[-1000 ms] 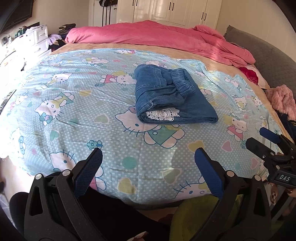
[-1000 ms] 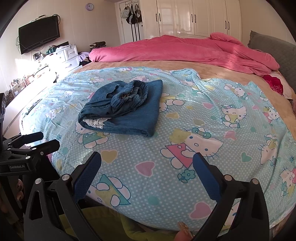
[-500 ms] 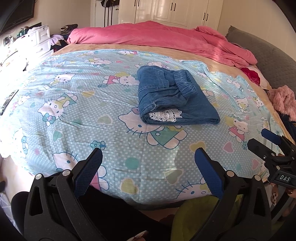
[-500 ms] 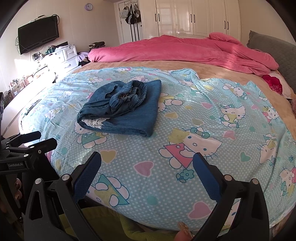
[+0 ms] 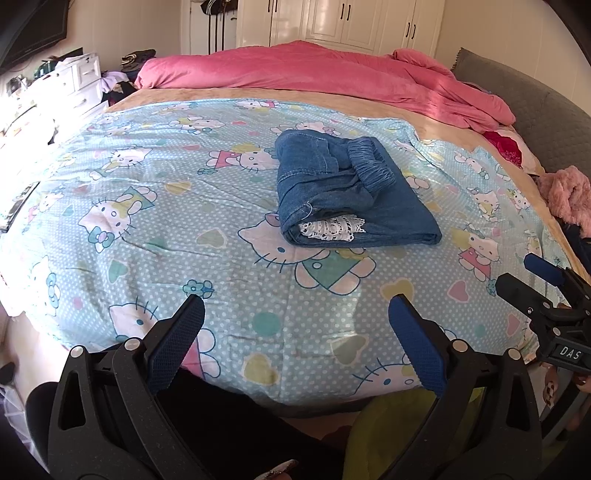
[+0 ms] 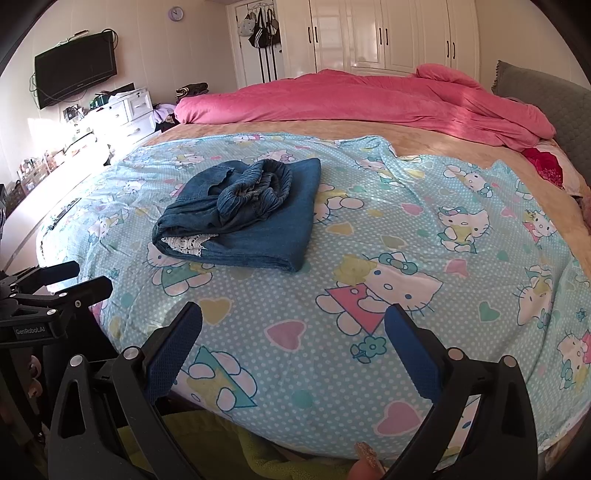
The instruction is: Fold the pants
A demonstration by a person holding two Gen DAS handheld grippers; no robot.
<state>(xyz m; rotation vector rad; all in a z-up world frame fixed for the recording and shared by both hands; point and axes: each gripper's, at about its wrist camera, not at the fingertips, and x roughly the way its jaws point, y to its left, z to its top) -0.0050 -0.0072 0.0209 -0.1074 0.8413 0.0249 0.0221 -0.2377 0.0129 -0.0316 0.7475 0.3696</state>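
Pants: the blue denim pants (image 5: 354, 195) lie folded in a compact bundle on the bed, on the patterned sheet (image 5: 147, 206); the elastic waistband (image 5: 371, 166) is bunched on top of the bundle; a strip of white lace (image 5: 332, 227) shows at the open end that faces the bed's near edge

Sheet: light blue with white dots, cartoon cats and hearts; it is spread under the pants and hangs over the bed's near edge

Pink duvet: the duvet (image 6: 369, 99) is heaped across the bed on the far side of the pants, well apart from them

Left gripper: the left gripper (image 5: 295, 332) hangs at the bed's near edge, well short of the pants; its blue-padded fingers (image 5: 177, 343) are spread wide with nothing between them

Right gripper: the right gripper (image 6: 293, 338) hangs at the same near edge, also well short of the pants, with the bundle off to its left; its fingers (image 6: 413, 354) are likewise spread wide and empty

Room: white wardrobe doors (image 6: 388, 33) stand beyond the duvet; a dark television (image 6: 75, 68) hangs on the wall far left of the pants
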